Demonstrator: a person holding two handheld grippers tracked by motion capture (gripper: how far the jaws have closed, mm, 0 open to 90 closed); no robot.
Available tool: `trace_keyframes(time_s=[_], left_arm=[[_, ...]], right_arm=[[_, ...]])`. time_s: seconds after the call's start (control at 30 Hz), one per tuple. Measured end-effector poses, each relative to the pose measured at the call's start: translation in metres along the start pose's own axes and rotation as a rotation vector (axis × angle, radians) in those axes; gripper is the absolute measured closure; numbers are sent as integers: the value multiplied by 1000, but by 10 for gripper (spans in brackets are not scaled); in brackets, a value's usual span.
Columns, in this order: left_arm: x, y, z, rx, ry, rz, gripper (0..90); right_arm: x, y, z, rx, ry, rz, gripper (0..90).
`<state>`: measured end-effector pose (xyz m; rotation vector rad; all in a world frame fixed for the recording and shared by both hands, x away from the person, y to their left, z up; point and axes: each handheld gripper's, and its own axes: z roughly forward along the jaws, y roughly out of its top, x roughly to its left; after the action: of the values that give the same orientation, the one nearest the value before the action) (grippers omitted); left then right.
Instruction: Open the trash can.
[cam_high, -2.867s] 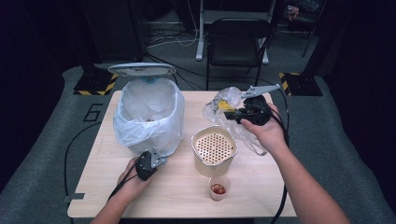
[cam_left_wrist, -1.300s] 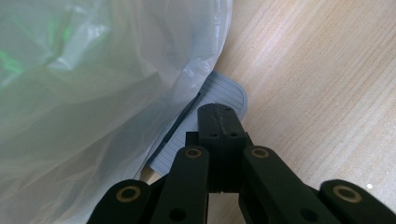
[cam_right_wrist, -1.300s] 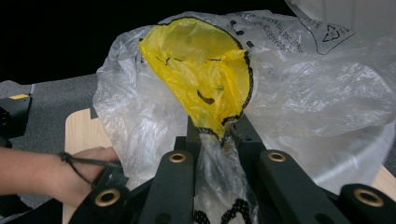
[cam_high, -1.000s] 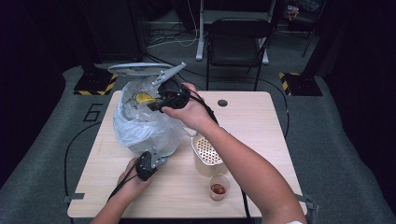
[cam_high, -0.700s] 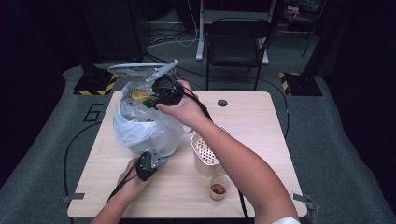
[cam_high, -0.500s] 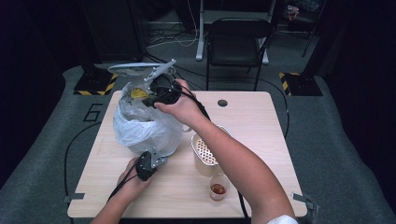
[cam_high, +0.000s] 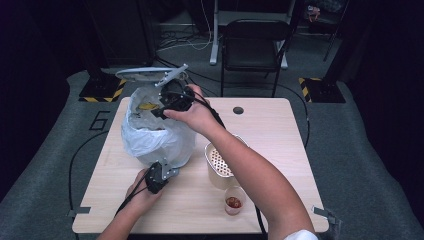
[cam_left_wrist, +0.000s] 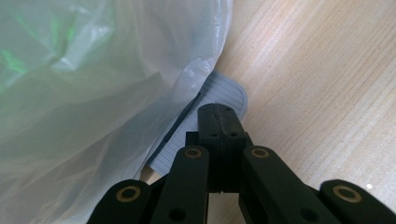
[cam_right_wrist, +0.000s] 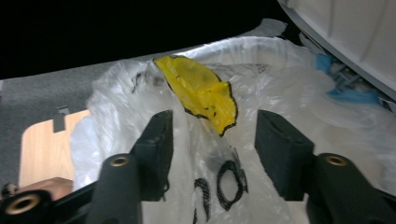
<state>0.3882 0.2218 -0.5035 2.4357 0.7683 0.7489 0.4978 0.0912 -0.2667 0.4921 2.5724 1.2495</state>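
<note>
Since the earliest frame the right gripper (cam_high: 161, 112) has crossed from the table's far right corner, where it held a crumpled clear plastic wrapper, to the mouth of the bin (cam_high: 155, 131) at the far left; within the last half second its jaws have been opening.

At the table's near-left part, the left gripper (cam_high: 159, 172) sits low at the foot of the bin, its jaws pressed fully together with nothing between them. In the left gripper view their closed tips rest over the grey ribbed pedal (cam_left_wrist: 212, 100) that sticks out from under the white bin liner (cam_left_wrist: 93, 84).

Further back, the bin's lid (cam_high: 150, 75) stands raised. In the right gripper view the jaws stand about half apart, and the wrapper (cam_right_wrist: 205, 149), clear film with black print and a yellow patch, hangs between them without either pad (cam_right_wrist: 156, 144) pressing it, its upper end over the liner's rim.

Right of the bin, toward the near edge, stands a beige perforated container (cam_high: 220, 167), partly behind the right forearm, and just in front of it a small cup (cam_high: 233, 200) with something reddish-brown inside.
</note>
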Motion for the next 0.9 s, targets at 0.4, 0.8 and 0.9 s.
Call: trace_keyframes(time_s=[0.4,0.8,0.9], left_arm=[[0,0,0,0,3,3,900],[0,0,-1,8,-10,6,900],[0,0,-1,8,-11,5,900]], right_arm=[[2,-6,-24,-28,8,-11,383],[13,-31,-55,-43,25,-24,369],[12,-38,-59,-43,25,-17,359]])
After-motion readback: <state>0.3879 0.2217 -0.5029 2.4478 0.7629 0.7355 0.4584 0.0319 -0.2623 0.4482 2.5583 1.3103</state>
